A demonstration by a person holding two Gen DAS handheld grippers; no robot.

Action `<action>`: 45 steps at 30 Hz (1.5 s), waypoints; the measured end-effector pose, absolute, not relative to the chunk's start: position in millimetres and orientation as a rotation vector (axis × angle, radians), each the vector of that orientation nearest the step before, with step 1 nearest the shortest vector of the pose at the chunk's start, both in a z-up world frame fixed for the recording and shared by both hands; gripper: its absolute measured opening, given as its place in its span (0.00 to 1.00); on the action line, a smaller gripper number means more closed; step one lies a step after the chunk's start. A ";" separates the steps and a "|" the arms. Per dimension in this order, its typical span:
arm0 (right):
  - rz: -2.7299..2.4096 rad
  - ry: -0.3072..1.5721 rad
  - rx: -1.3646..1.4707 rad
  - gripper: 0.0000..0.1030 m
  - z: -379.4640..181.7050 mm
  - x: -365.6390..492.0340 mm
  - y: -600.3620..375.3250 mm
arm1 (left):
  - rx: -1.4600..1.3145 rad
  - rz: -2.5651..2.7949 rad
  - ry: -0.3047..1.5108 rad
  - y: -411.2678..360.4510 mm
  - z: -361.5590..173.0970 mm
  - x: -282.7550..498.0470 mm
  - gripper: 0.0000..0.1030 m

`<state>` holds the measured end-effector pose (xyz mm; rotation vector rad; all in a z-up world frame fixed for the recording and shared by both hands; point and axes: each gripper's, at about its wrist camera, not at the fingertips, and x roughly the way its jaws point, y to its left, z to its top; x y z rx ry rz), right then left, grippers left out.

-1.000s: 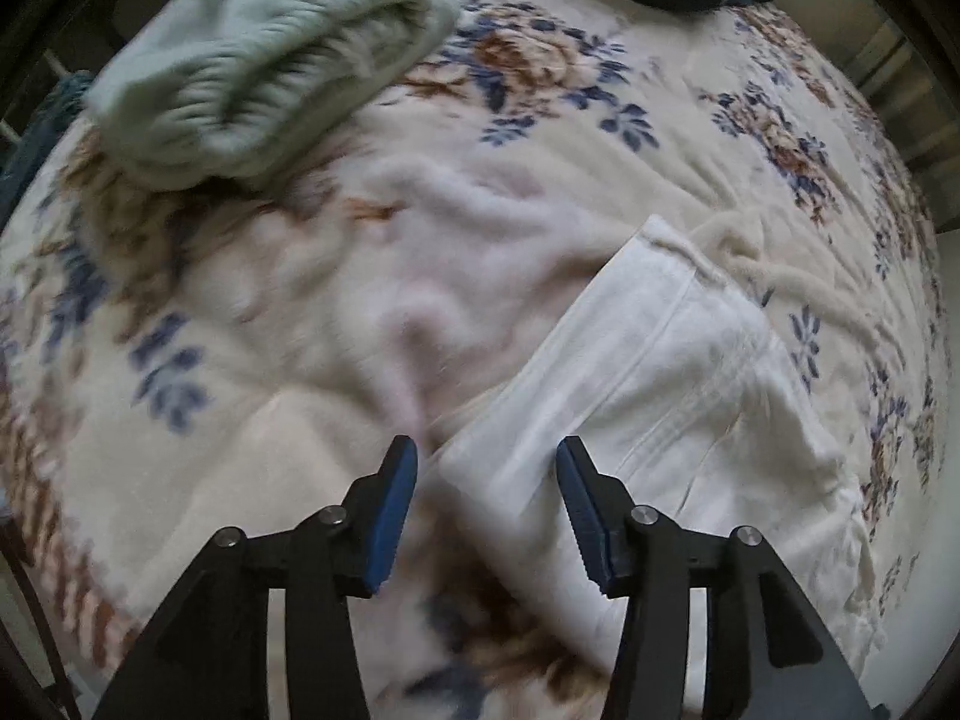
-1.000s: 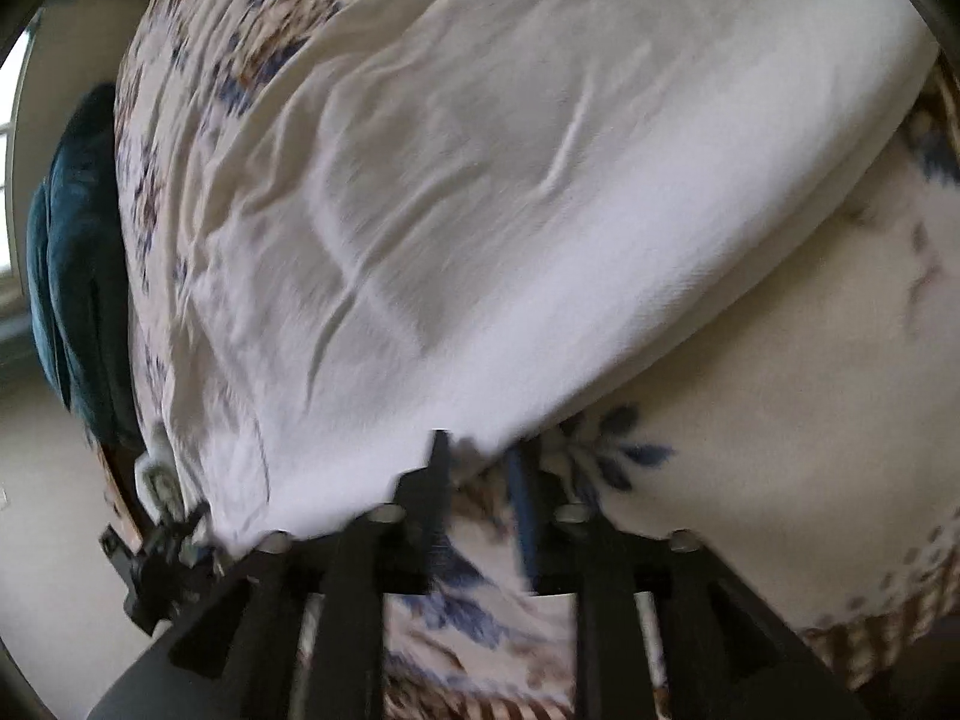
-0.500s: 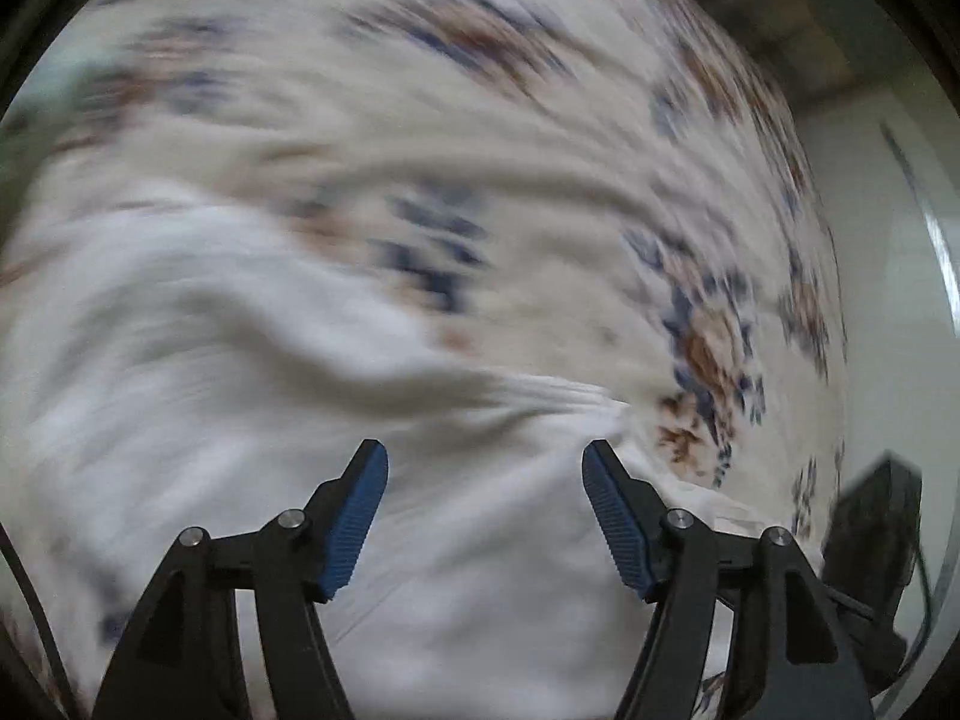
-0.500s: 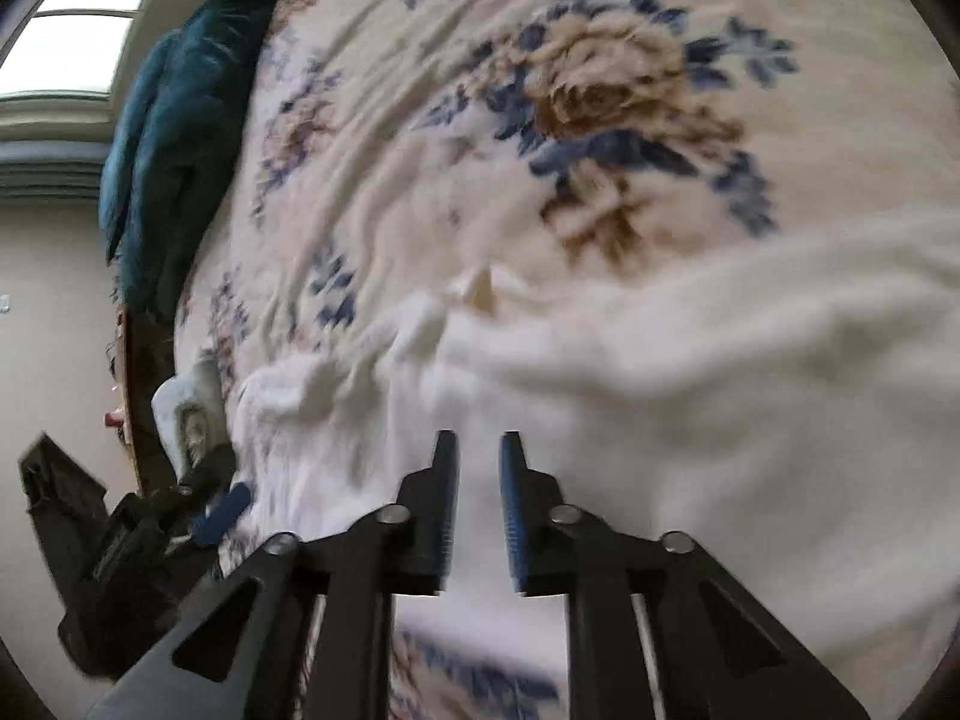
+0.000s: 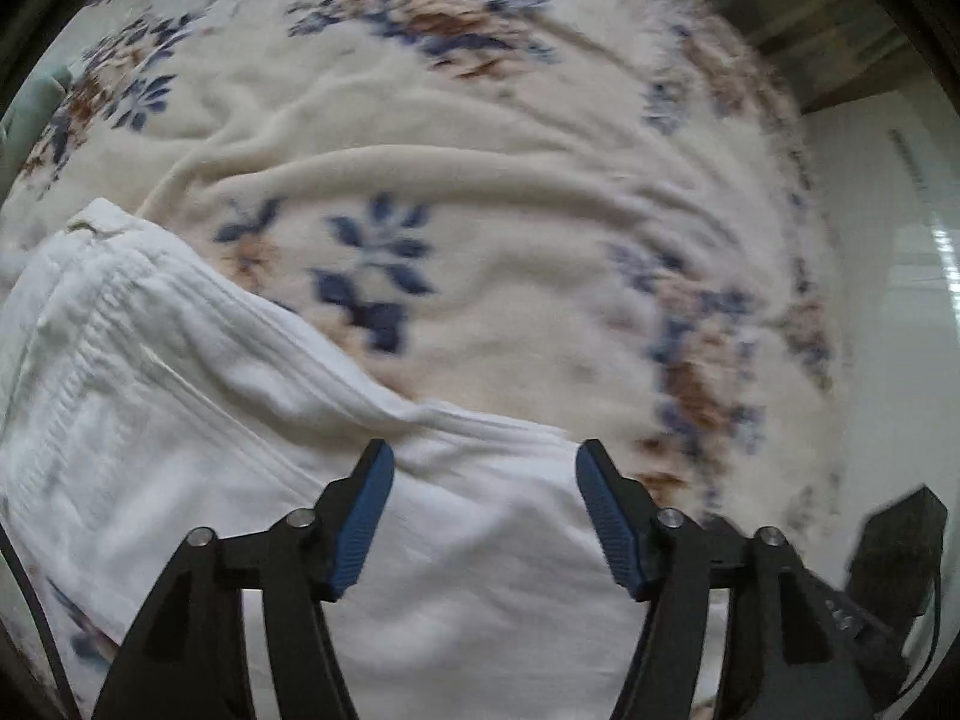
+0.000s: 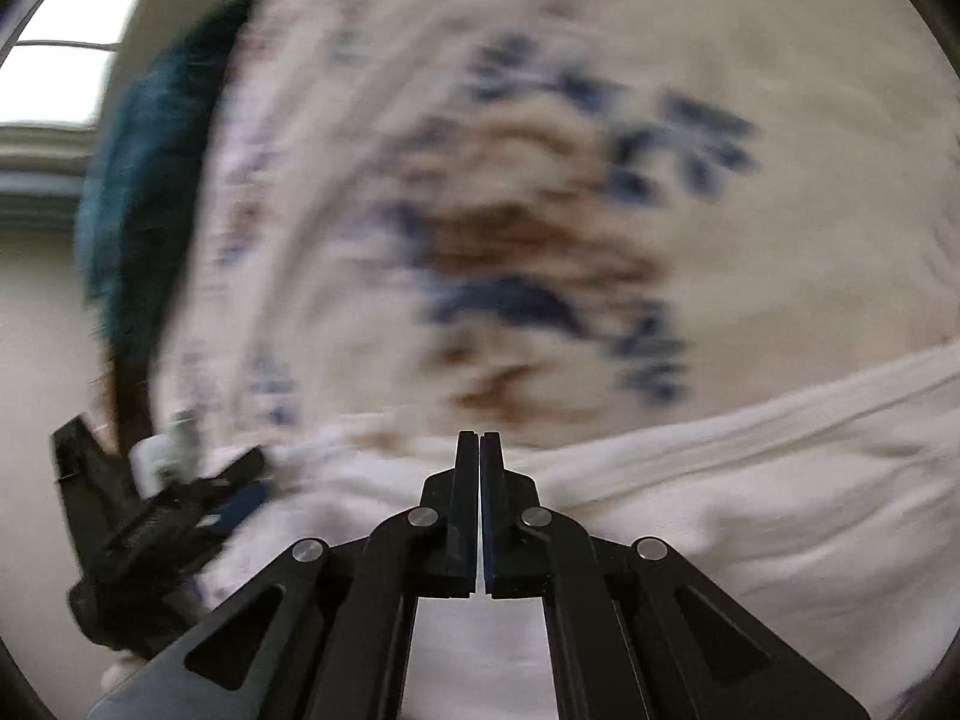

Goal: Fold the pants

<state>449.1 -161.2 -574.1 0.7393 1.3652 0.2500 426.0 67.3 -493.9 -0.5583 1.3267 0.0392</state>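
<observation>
White pants (image 5: 198,420) lie folded on a cream floral blanket (image 5: 510,228). In the left wrist view they fill the lower left, with their folded edge running between the fingers. My left gripper (image 5: 483,468) is open, its blue pads spread just above the pants' edge, holding nothing. In the right wrist view the pants (image 6: 750,510) cover the lower part. My right gripper (image 6: 480,441) is shut with its tips at the pants' upper edge; nothing shows between the pads. The left gripper (image 6: 180,504) shows at the lower left of the right wrist view.
A dark teal pillow (image 6: 144,180) lies at the blanket's far left edge, under a window (image 6: 54,78). A pale green garment (image 5: 30,102) shows at the left rim. The bed's right edge and a light floor (image 5: 888,300) are on the right.
Both grippers have swung over to the pants' other edge, with much blur. The left gripper has opened wider. The right gripper has closed fully.
</observation>
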 end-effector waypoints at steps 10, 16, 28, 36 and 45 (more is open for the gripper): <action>0.289 1.533 0.734 0.00 -636.9 454.4 -122.5 | -0.572 0.053 1.488 54.4 -573.7 451.8 0.63; 0.250 1.528 0.768 0.00 -642.0 452.4 -143.9 | -0.550 0.064 1.468 51.0 -539.0 447.8 0.58; -0.091 1.194 0.909 0.97 -552.6 290.0 -358.3 | -0.074 -0.071 1.414 -80.1 -488.0 370.6 0.97; -0.463 1.080 1.274 0.97 -621.1 146.4 -547.9 | -0.065 -0.117 1.546 -171.5 -531.3 337.7 0.97; -0.510 1.048 1.208 0.90 -623.6 162.6 -579.5 | 0.055 -0.147 1.533 -241.5 -526.3 342.3 0.97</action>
